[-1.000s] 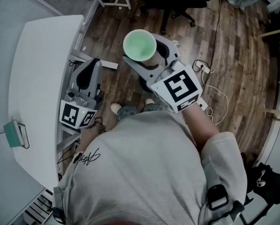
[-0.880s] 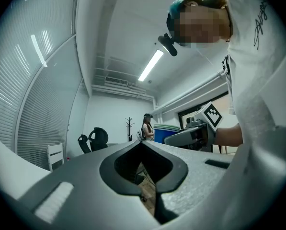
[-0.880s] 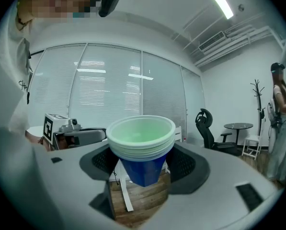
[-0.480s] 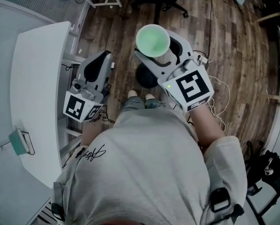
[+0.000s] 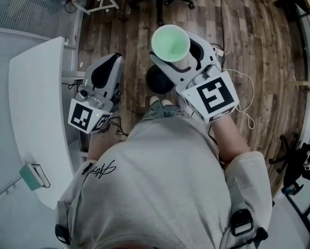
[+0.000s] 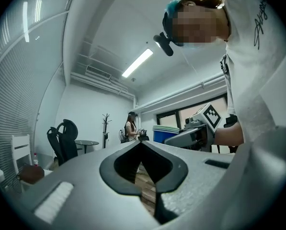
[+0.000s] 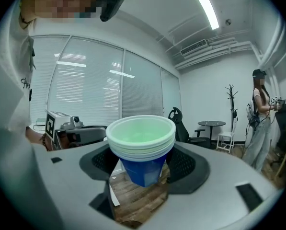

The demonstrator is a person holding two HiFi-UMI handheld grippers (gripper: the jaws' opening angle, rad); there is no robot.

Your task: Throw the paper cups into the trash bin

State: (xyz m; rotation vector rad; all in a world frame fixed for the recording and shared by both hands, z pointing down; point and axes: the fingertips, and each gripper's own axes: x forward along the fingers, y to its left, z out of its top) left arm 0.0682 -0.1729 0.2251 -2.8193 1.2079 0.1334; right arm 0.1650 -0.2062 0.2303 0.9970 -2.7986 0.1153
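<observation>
Right gripper (image 5: 182,61): fingers clamped on a nested stack of paper cups (image 7: 142,163), blue outside, pale green inside, held upright above the wooden floor (image 5: 258,61). Left gripper (image 5: 106,69): fingers together, holding nothing, near the white bench (image 5: 35,113).

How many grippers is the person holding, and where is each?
2. The left gripper, at the person's left, is shut and empty; the right gripper, at the right, is shut on stacked cups. None seems hidden.
</observation>
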